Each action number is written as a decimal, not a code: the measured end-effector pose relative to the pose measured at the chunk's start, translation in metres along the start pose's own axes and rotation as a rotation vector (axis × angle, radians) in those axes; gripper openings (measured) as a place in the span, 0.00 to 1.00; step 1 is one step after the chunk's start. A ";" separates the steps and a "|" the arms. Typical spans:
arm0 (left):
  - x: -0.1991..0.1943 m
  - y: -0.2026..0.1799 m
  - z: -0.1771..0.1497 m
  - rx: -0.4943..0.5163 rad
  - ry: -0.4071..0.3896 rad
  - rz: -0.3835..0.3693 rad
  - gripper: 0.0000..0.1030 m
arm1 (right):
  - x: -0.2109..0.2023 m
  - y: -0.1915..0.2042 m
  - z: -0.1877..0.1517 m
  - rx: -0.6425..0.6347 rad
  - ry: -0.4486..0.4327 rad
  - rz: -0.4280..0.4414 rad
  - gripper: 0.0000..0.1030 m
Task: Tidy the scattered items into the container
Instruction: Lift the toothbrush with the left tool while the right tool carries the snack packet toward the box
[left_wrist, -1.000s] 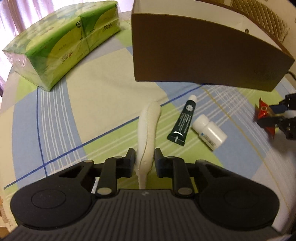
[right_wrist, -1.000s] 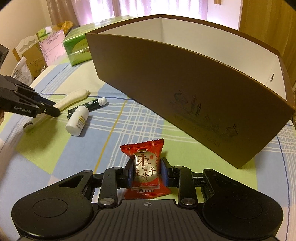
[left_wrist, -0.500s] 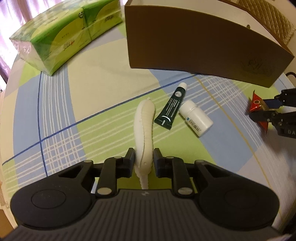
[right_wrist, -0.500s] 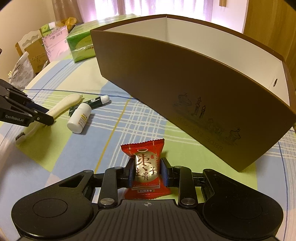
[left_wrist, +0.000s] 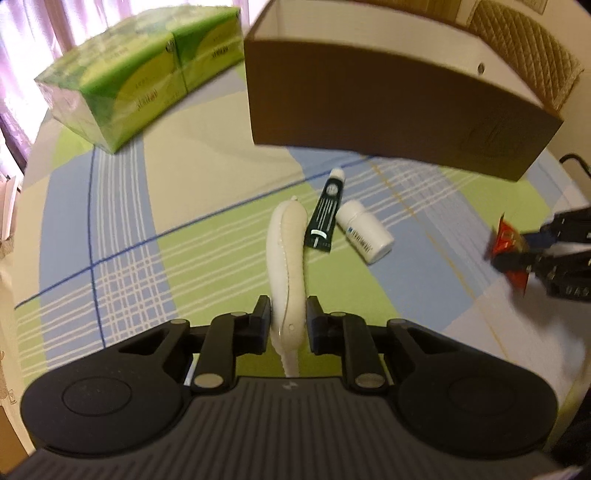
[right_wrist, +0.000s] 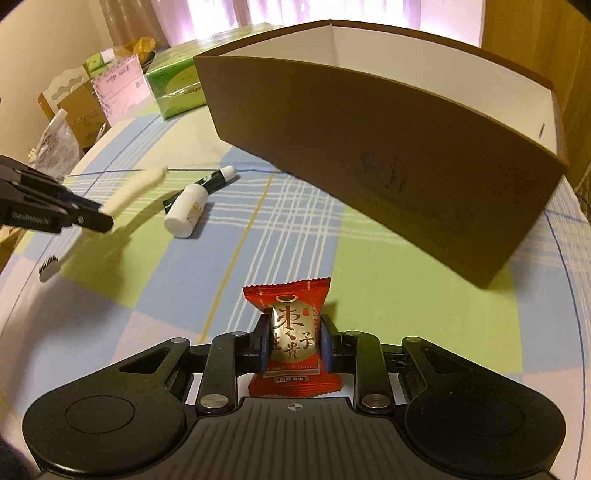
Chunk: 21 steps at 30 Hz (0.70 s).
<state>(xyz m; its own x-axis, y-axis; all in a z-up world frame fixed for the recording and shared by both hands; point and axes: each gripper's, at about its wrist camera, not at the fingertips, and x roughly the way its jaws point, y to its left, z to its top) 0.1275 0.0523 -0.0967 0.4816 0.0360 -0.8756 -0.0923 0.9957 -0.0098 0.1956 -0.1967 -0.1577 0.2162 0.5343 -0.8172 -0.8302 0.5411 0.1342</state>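
Red packet (right_wrist: 293, 341), gold label reading "Candied Dates": right claw (right_wrist: 293, 343) pinching it. White brush (left_wrist: 286, 266): left claw (left_wrist: 287, 325) gripping it.

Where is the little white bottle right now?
The white bottle lies on its side on the checked tablecloth, right beside the dark green tube and in front of the brown box.

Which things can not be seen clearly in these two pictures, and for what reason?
- Brown box floor: near wall hides it, both views.
- White brush bristle end: hidden by the left gripper in left view; blurred in right view.
- White bottle label: too small.
- Red snack packet lower edge: behind the right gripper.
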 end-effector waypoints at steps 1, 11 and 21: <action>-0.006 0.000 0.000 -0.001 -0.014 -0.001 0.16 | -0.002 0.000 -0.002 0.006 0.001 0.002 0.28; -0.049 -0.009 0.004 0.000 -0.099 0.014 0.16 | -0.033 0.000 0.001 0.040 -0.064 0.023 0.28; -0.089 -0.019 0.024 -0.008 -0.210 -0.038 0.16 | -0.083 -0.004 0.033 0.057 -0.214 0.078 0.28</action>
<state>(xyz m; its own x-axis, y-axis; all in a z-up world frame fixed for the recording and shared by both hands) 0.1068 0.0325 -0.0070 0.6557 0.0162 -0.7548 -0.0768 0.9960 -0.0453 0.1979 -0.2215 -0.0716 0.2613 0.6983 -0.6664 -0.8196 0.5252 0.2289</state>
